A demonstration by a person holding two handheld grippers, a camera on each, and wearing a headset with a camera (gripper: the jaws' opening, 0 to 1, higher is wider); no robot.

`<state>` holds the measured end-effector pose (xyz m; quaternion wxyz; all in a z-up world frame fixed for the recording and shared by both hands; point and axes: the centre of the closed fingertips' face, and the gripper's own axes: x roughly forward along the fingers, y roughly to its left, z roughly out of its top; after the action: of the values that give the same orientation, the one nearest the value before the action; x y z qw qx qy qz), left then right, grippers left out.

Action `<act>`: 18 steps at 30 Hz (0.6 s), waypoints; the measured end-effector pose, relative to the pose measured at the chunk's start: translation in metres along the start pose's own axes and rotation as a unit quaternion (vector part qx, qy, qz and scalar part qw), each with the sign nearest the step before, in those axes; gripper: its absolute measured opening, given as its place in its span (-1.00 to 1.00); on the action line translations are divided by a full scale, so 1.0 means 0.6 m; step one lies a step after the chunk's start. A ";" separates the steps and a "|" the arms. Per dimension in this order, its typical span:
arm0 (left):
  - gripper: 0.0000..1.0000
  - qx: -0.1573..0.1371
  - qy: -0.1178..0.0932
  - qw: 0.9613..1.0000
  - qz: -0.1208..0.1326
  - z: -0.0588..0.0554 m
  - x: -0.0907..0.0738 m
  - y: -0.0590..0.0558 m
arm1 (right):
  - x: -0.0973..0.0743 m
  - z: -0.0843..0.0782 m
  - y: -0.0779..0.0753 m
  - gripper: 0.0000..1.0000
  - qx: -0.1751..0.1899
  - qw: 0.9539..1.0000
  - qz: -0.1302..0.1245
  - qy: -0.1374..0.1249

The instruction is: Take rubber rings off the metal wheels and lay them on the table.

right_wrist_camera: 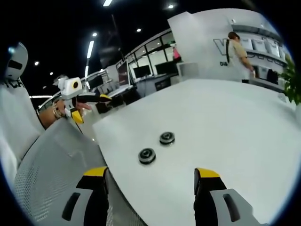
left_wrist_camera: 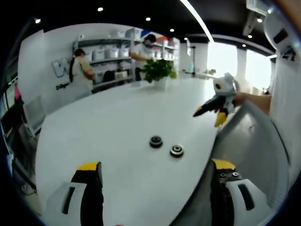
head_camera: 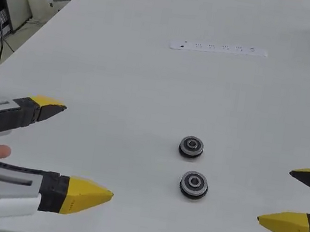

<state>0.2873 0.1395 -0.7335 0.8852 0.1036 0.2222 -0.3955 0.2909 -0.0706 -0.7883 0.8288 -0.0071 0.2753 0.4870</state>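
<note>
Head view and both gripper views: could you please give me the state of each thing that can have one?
Left hand-held gripper: open, empty.
Right hand-held gripper: open, empty.
Far wheel: flat on the table, rubber ring on.
Near wheel: flat on the table, rubber ring on.
Power strip: lying flat on the table.

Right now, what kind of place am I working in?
Probably an open-plan office or lab: a large white table, storage shelves with bins along the wall, desks with monitors, and a potted plant.
</note>
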 end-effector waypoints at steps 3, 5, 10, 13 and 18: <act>0.92 0.011 -0.001 1.000 -0.006 0.010 0.008 -0.002 | 0.003 0.009 -0.002 0.42 -0.008 1.000 0.004 -0.003; 0.91 0.021 0.000 1.000 -0.012 0.015 0.014 -0.003 | 0.005 0.013 -0.003 0.40 -0.013 1.000 0.005 -0.004; 0.88 0.035 -0.005 0.999 -0.020 0.029 0.029 -0.002 | 0.011 0.025 -0.007 0.35 -0.024 1.000 0.013 -0.010; 0.87 0.043 -0.007 0.999 -0.027 0.036 0.039 -0.004 | 0.015 0.030 -0.008 0.31 -0.030 0.999 0.018 -0.013; 0.83 0.061 -0.010 0.997 -0.043 0.049 0.058 -0.012 | 0.021 0.036 -0.007 0.26 -0.041 0.999 0.029 -0.014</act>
<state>0.3113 0.1015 -0.7244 0.8614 0.1436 0.1935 -0.4471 0.3086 -0.0568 -0.7771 0.8173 -0.0265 0.2439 0.5214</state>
